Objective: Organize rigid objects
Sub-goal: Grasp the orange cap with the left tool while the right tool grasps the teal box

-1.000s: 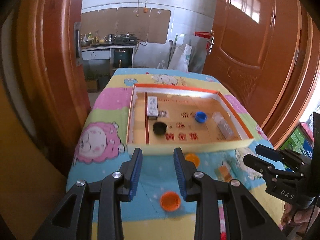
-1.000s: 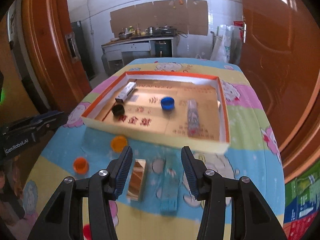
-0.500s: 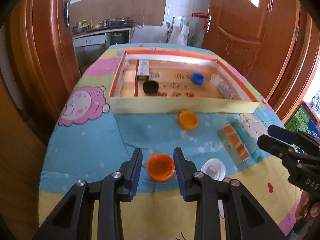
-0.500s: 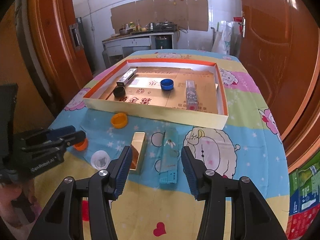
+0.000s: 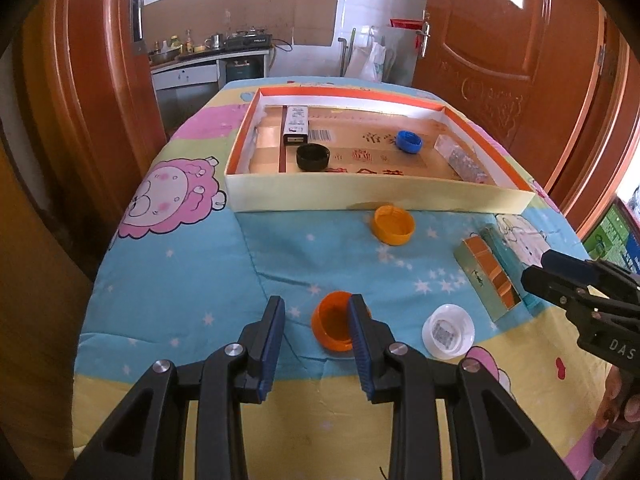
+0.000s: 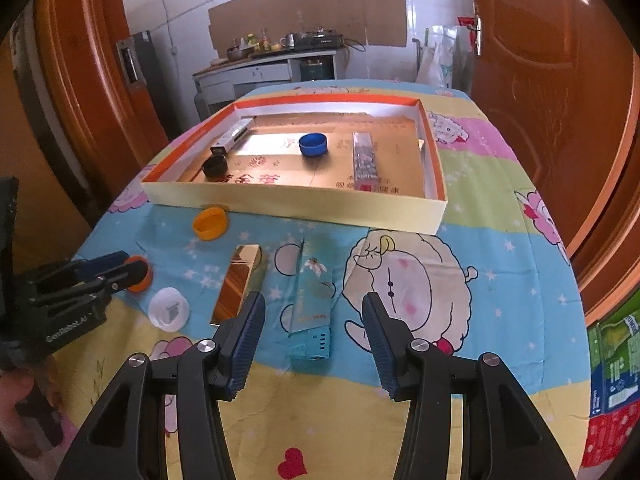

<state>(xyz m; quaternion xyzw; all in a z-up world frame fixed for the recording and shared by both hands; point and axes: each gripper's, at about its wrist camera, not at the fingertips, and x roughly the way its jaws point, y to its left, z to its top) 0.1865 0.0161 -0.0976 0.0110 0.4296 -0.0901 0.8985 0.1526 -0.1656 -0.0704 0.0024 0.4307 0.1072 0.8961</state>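
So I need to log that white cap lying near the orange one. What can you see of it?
The white cap is a shallow round plastic lid lying open side up on the cartoon bedsheet. Something grey and speckled shows inside; what it is can't be read. It sits apart from the orange cap and the gold box, and neither pair of tongs touches it.

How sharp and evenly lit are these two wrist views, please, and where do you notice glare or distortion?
Left wrist view: sharp; fisheye bows the brown wooden doors; window light glares on the right door. Right wrist view: equally sharp; shiny gold rectangular box mirrors light; dark corner vignetting; shallow cardboard tray casts a soft shadow.
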